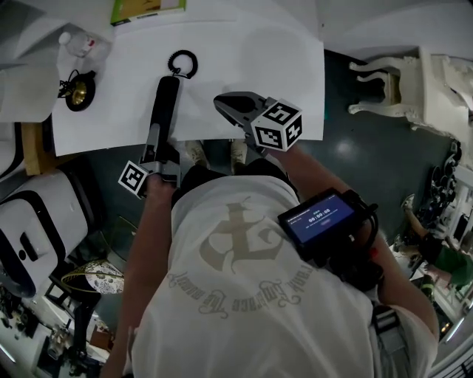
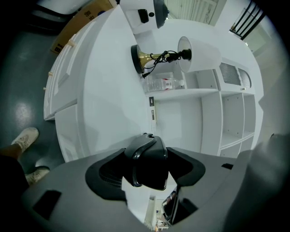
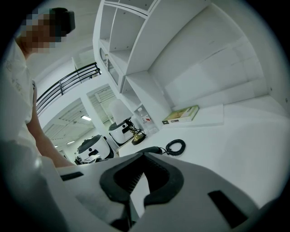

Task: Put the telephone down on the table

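Gripping the black telephone handset [image 1: 167, 100] by its near end, the left gripper [image 1: 154, 146] sits at the front edge of the white table [image 1: 281, 66]. In the left gripper view both pads are clenched on the handset's rounded end [image 2: 152, 165], w/ the left gripper [image 2: 149, 154] aimed along the tabletop [image 2: 104, 86]. The handset runs away from the person over the table, slightly diag., and its far end meets the coiled cord [image 1: 182, 63], which lies flat on the top. Can't tell if the handset body itself touches the surface.

The right gripper [image 1: 222, 102] hovers just beside the handset, on its right. Its jaws are closed tip to tip w/ nothing btw them, as the right gripper view [image 3: 141, 156] shows. That view also catches the handset's end [image 3: 152, 149] and the cord [image 3: 176, 146] on the table [image 3: 235, 145].

Far left on the table is a brass-based lamp [image 1: 77, 90] lying on its side, w/ a clear plastic bottle [image 1: 77, 43] near it. A green book [image 1: 148, 9] lies at the far edge. A white chair [image 1: 384, 81] stands on the dark floor to the right. A device w/ a lit screen [image 1: 319, 219] is strapped on the person's right forearm.
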The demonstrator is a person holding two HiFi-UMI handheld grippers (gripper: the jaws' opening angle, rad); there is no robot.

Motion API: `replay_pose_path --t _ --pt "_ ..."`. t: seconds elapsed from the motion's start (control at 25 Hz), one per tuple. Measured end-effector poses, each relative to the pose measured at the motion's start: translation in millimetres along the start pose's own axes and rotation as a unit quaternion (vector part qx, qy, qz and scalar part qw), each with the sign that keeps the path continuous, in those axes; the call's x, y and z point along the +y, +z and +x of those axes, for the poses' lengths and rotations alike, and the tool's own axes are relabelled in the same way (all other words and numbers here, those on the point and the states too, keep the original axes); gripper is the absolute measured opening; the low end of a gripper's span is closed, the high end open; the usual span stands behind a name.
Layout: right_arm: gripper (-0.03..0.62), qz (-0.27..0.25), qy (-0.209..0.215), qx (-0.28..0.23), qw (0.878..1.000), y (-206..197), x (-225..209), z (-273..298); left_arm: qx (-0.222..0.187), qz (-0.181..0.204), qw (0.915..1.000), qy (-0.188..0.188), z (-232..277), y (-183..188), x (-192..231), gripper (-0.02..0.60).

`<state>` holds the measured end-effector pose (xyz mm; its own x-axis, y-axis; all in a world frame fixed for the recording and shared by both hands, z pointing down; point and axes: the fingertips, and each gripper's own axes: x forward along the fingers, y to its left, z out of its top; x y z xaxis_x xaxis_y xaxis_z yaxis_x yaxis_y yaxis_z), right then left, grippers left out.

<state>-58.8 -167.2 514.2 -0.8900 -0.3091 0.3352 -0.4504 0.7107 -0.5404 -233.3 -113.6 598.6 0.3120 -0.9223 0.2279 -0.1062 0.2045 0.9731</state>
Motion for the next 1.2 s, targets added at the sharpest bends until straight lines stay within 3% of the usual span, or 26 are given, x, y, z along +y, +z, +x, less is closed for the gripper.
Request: replay_pose_path --t 0.36,0.52,1.2 --pt "0.015 -0.003 0.011 0.008 1.000 -3.4 5.7 3.4 0.007 -0.013 0.9999 0.000 -9.5 -12.4 7.5 0.281" --pt "0.015 -0.004 0.013 0.013 1.000 -8.0 11.9 5.6 0.017 0.004 0.9998 -0.006 -20.6 -16.6 11.0 0.281" --pt "0.015 -0.011 0.032 0.032 0.999 -19.2 27.9 16.4 -0.009 -0.013 0.9999 0.007 -41.7 -26.5 29.4 0.308"
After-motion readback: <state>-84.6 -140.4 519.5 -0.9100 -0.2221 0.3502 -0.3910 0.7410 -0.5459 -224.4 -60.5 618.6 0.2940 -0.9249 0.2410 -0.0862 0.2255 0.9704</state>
